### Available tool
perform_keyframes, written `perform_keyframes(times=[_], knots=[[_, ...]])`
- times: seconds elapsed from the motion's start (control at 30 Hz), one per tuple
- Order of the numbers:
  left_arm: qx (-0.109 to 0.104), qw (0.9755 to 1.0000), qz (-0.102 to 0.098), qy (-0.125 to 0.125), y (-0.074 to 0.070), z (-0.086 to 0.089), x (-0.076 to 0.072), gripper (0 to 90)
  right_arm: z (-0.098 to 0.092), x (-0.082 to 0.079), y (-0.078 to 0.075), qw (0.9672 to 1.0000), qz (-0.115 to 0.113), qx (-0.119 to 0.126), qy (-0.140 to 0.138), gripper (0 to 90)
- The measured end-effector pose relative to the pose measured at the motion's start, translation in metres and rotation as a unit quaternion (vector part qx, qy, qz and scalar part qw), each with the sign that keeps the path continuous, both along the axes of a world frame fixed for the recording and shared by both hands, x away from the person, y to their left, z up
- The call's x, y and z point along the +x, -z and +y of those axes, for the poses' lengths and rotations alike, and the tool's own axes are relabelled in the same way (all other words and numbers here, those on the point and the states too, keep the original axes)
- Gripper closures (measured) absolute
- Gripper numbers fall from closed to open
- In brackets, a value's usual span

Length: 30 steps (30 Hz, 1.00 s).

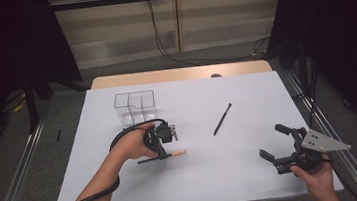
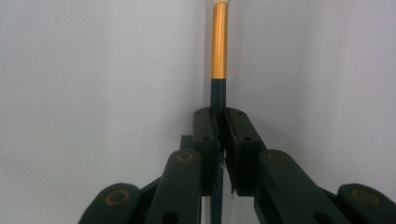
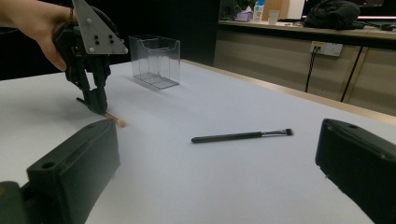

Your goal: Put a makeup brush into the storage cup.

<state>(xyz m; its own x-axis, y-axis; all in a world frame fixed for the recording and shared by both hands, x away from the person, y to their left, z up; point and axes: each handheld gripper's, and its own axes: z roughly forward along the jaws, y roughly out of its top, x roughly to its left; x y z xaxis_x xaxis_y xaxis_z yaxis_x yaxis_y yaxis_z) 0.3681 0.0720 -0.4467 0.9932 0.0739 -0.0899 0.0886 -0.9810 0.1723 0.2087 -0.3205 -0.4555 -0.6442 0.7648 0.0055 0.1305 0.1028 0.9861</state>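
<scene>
Covering the counter (image 1: 254, 173): a white sheet lies across nearly the whole top, probably so that slim dark things stand out against it.
Clear organizer (image 1: 135, 106): it stands upright toward the far side, open at the top with a divider inside, and looks like the place the brushes are meant to go; nothing shows in it.
Right tool (image 1: 274, 144): held at the near right corner, well apart from everything, with its jaws spread wide and nothing between them, so I take it to be waiting.
Left tool (image 1: 164, 154): tipped down onto the sheet just in front of the organizer, its jaws clamped on a brush handle; low like this because the brush lies flat.
Gold-banded brush (image 2: 219, 46): pinched at its dark shaft, the gold band and pale tip poking out beyond the pads.
Black brush (image 1: 222, 119): lying loose on the sheet between the two tools, untouched.
</scene>
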Motion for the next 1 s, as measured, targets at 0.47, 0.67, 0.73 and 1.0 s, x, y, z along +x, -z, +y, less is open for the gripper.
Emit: perform_keyframes(times=[0.47, 0.67, 0.73, 1.0], knots=[[0.02, 0.9994, 0.008, -0.027, -0.0004, -0.0046, 0.0008, 83.4, 0.0, 0.0, 0.0003, 1.0, 0.001, 0.002, -0.001, 0.0], [0.026, 0.9994, 0.003, -0.023, -0.0002, -0.0063, 0.0007, 83.1, 0.0003, 0.0, 0.0, 1.0, -0.001, 0.001, -0.002, 0.0], [0.028, 0.9993, 0.003, -0.024, -0.0006, -0.0063, 0.0004, 83.1, 0.0003, 0.0, 0.0001, 1.0, 0.0, 0.002, -0.001, 0.0], [0.039, 0.9983, 0.005, -0.042, -0.0014, -0.0091, 0.0001, 83.6, 0.0002, 0.0002, 0.0003, 1.0, 0.001, 0.001, -0.001, 0.0]])
